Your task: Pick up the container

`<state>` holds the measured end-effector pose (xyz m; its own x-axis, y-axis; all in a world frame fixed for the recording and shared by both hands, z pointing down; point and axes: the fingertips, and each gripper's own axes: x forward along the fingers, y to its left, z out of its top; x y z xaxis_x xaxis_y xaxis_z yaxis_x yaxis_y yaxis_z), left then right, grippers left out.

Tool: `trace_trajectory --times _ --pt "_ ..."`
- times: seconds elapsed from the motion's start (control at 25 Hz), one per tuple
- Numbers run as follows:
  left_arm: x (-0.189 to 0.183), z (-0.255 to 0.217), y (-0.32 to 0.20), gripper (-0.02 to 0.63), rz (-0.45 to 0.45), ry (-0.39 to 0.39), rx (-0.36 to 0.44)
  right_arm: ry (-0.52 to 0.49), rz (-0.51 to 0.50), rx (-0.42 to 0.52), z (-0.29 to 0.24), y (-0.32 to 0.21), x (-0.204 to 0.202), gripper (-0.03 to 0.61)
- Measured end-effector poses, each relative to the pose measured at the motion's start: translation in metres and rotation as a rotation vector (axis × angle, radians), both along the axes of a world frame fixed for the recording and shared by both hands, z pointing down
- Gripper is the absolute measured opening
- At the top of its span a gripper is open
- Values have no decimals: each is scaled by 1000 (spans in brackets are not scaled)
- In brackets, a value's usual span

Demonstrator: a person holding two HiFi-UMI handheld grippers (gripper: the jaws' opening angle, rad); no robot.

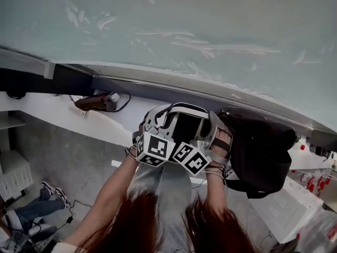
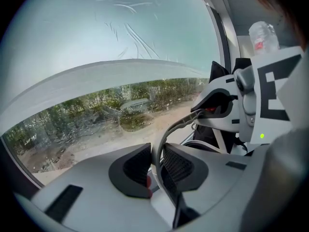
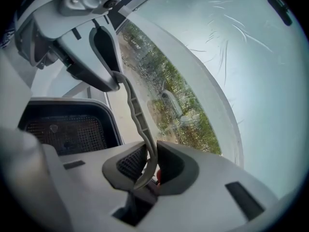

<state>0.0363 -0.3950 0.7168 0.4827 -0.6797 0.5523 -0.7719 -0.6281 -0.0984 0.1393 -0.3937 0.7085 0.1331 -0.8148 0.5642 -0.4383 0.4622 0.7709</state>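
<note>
left gripper [image 2: 155, 164]: clamped on grey handle [image 2: 166, 132], lower centre | right gripper [image 3: 153, 167]: clamped on same handle | container [image 1: 184, 126]: frame centre, just beyond both

Two grippers: left gripper [image 2: 155, 164], right gripper [image 3: 150, 166]. One container [image 1: 184, 128]. One black bag [image 1: 260, 152].

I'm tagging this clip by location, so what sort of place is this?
Probably an indoor workroom beside a big window: trees show outside, and a black bag and a cabled device sit on the white ledge.
</note>
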Motion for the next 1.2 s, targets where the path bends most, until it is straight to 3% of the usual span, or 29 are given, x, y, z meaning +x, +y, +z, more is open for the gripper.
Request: trace_trajectory --times 1.2 --pt "-2 -36 48 89 53 -50 10 -83 11 47 -39 49 -4 87"
